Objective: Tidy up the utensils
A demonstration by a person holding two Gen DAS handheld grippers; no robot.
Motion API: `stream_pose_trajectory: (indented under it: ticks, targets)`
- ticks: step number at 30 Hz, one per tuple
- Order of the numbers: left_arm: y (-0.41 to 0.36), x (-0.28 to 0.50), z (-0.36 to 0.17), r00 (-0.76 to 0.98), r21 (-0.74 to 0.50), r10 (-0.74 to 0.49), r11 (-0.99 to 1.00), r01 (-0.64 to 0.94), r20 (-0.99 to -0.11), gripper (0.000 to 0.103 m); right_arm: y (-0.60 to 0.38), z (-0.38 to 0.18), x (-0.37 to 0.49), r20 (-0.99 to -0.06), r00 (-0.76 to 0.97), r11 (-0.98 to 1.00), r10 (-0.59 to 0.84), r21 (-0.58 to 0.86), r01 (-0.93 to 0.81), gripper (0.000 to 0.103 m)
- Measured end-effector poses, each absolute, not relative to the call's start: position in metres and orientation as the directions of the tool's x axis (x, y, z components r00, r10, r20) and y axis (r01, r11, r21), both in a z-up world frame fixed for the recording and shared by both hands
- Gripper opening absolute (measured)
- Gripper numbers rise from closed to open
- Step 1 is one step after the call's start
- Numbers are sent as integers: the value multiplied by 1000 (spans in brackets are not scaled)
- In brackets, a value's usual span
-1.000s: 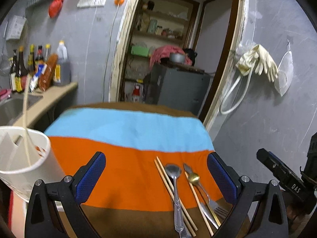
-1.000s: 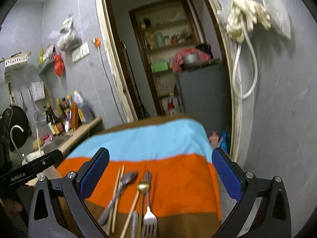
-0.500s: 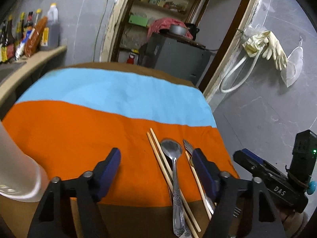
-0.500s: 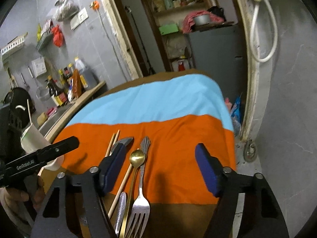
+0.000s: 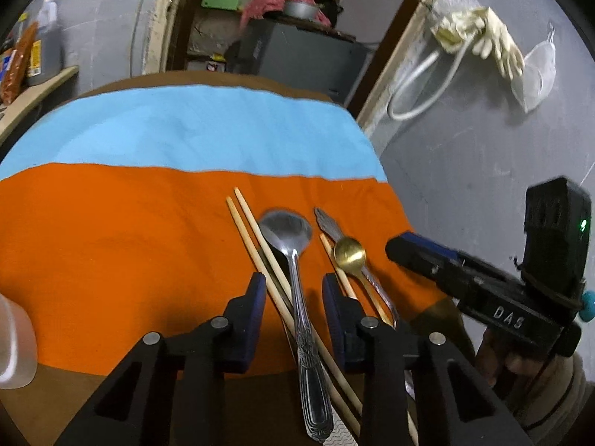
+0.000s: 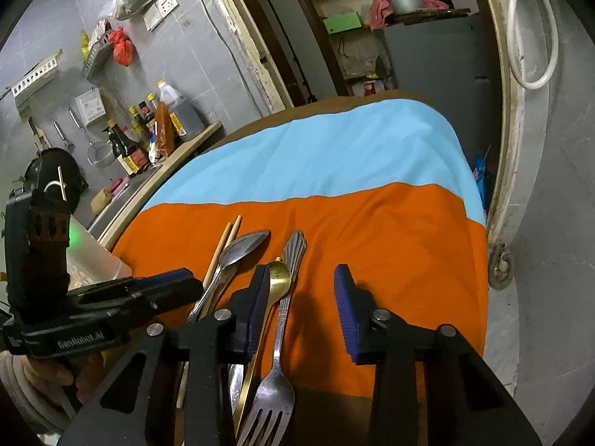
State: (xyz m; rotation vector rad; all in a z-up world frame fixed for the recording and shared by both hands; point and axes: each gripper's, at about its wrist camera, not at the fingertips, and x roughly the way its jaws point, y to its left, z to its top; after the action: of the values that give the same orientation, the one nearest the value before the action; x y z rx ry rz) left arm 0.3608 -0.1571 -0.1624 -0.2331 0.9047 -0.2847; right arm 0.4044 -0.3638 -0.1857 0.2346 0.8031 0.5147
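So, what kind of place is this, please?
Most likely a small home kitchen: sauce bottles stand on a counter by the wall, ladles hang above, and rubber gloves hang on the wall.

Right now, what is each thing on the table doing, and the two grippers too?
Silver spoon: flat on the cloth, handle between the left gripper's fingers.
Chopsticks: flat, side by side.
Gold spoon: flat, bowl up.
Fork: flat, prongs toward the camera.
White cup: at the table's left edge, mostly out of view.
Left gripper: open, around the silver spoon.
Right gripper: open, over the fork handle.
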Motion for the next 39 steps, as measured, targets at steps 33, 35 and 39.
stream_pose_trajectory:
  ticks: [33,35,39]
  targets:
    - [-119,337,-169,591,-378,-332,925,48,-736,3,-332,-197,423,-674,478,820,563,384,-424,21]
    - [-119,339,-170,576,-376,-336,925,53,-745,3,-333,-199,425,-677,472,820,564,392,-417,21]
    - [-121,348,-169,556,-373,-348,925,74,-755,3,-330,-200,428,-685,465,820,561,384,-425,21]
